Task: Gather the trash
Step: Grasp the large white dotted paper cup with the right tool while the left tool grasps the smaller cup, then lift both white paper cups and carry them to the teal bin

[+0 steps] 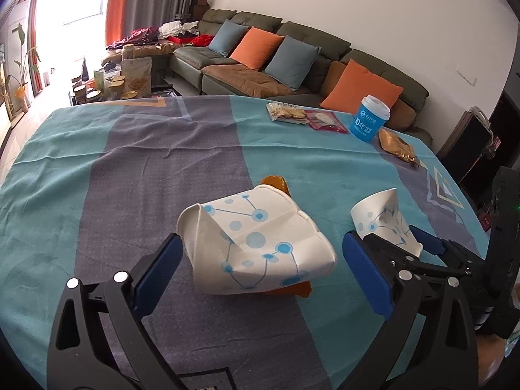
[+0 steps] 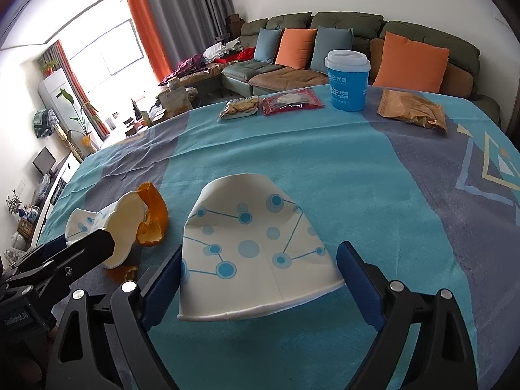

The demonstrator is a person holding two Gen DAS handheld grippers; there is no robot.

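Cups [image 1: 256, 243], crushed, lie uncollected near the table's [image 1: 97, 169] front edge, one between each wide-open, empty gripper [image 1: 260, 266] [image 2: 260, 276]; peel [image 2: 152, 217] and far-edge wrappers [image 2: 292, 99] remain.

2 crushed white paper cups [image 1: 256, 243] [image 2: 256, 253] with blue dot patterns lie on their sides mid-frame; orange peel [image 2: 152, 217] sits beside the left one.

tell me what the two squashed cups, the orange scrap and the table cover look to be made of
Crushed cup and second crushed cup: thin matte paper, going by sharp creases and rolled rims. Orange scrap: likely citrus peel, with pale pith inside. Table cover: soft woven cloth that wrinkles; fibre unclear.
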